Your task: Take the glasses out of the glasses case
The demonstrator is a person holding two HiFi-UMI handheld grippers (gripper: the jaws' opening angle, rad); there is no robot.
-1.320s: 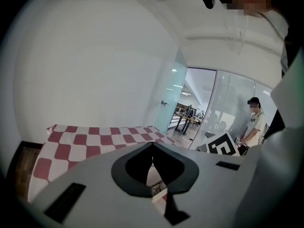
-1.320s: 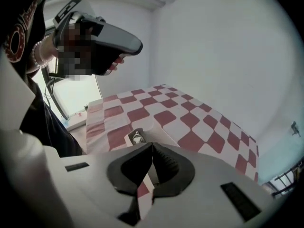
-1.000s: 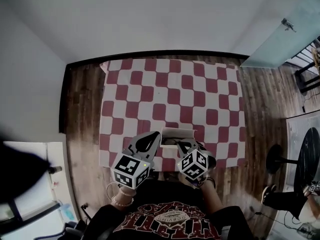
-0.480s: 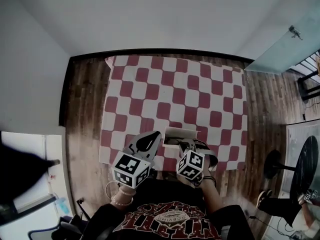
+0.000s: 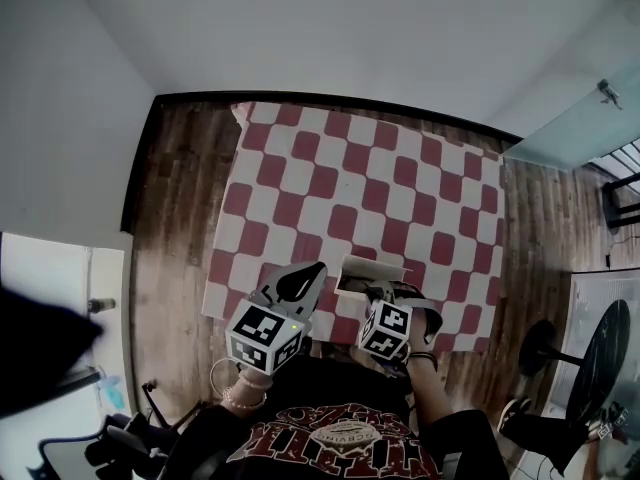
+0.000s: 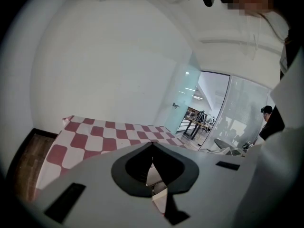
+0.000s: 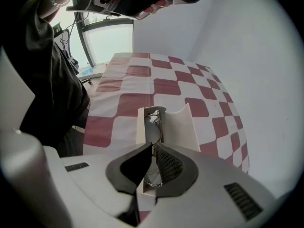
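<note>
A white glasses case (image 5: 372,271) lies open near the front edge of the red-and-white checked table (image 5: 350,178). In the right gripper view the glasses (image 7: 153,121) lie lengthwise in the case's tray, and the lid (image 7: 183,125) stands up to the right. My right gripper (image 7: 152,146) is down in the case, shut on the glasses at about the bridge, with a lens showing on either side of the tips. My left gripper (image 5: 312,270) hangs just left of the case, raised off the cloth. Its jaws (image 6: 152,145) are shut on nothing.
The table stands against a white wall, with wooden floor (image 5: 175,218) on its left and right. A glass door (image 5: 590,118) is at the far right. A round black table (image 5: 605,343) and another person's foot (image 5: 520,410) are at the lower right.
The head camera has swung, so the table sits further right in view. Both grippers stay by the case, and the right one has edged slightly deeper into it.
</note>
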